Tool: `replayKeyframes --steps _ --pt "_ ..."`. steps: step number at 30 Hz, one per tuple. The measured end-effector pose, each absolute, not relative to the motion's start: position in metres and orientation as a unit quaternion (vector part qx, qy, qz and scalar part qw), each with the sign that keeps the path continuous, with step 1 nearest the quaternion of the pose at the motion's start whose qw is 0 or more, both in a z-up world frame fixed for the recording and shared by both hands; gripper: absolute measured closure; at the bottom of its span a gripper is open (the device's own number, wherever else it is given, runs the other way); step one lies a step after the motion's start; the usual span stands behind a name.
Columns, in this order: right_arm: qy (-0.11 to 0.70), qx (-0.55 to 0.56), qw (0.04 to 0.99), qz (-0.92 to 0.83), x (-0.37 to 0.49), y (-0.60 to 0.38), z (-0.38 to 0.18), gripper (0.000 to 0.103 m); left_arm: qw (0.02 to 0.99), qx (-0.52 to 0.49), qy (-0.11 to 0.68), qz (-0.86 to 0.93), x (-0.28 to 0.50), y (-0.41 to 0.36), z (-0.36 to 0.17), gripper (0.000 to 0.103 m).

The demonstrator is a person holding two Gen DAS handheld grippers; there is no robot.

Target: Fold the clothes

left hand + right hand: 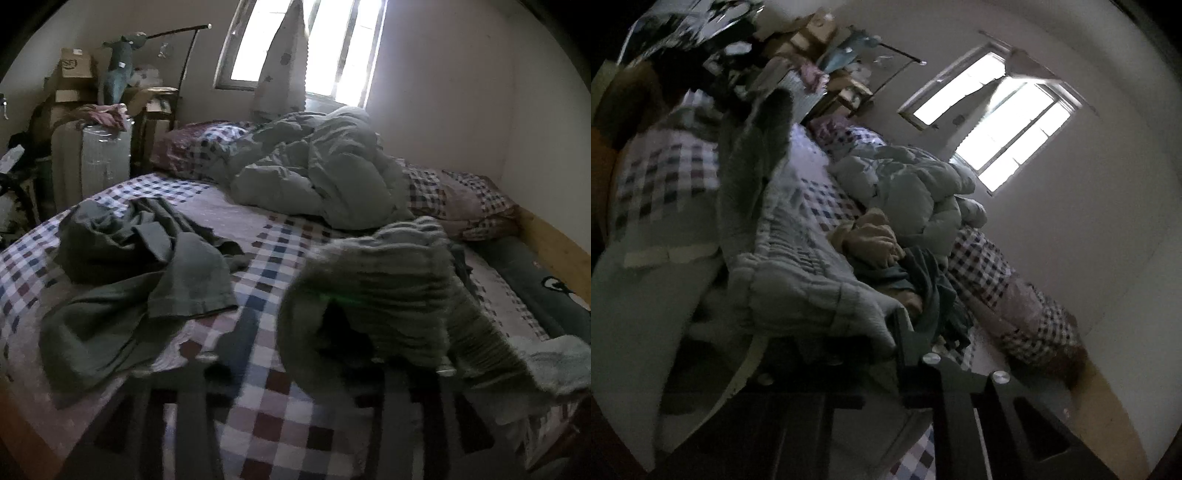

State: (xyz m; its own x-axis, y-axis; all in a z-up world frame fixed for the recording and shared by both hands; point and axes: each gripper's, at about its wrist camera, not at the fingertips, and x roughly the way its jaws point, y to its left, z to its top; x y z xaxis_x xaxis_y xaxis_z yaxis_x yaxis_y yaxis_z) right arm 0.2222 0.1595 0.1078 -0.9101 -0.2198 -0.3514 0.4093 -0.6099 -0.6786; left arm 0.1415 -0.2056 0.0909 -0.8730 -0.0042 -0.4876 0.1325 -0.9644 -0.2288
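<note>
Grey ribbed garment (384,291) hangs over the checked bedspread (266,369), draped on the left gripper (325,373), its jaws parted, while the right gripper (905,332), tilted, pinches the garment's fluffy hem between narrowed jaws.

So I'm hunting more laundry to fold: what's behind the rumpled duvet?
Behind the pale green duvet a checked pillow pokes out, with the window beyond. Whatever lies under the duvet is covered.

No readable text; the cardboard box (75,62) mark (perhaps a logo) blurs.
</note>
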Motion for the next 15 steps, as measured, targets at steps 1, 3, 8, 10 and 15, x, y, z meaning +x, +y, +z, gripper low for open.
replayKeyframes --steps 1,3,8,10,15 --pt "0.386 0.122 0.175 -0.897 0.222 0.164 0.115 0.094 0.035 0.248 0.128 -0.960 0.145 -0.206 0.091 0.048" --pt "0.351 0.131 0.170 -0.912 0.221 0.172 0.128 0.094 0.022 0.245 0.119 -0.962 0.152 -0.203 0.093 0.046" --pt "0.288 0.140 0.157 -0.934 0.220 0.190 0.154 0.094 -0.003 0.231 0.044 -0.972 0.165 -0.187 0.107 0.046" --pt "0.272 0.142 0.151 -0.940 0.219 0.197 0.160 0.094 -0.010 0.226 0.021 -0.974 0.168 -0.180 0.111 0.046" --pt "0.251 0.151 0.139 -0.946 0.217 0.212 0.168 0.094 -0.028 0.203 -0.029 -0.978 0.173 -0.163 0.124 0.046"
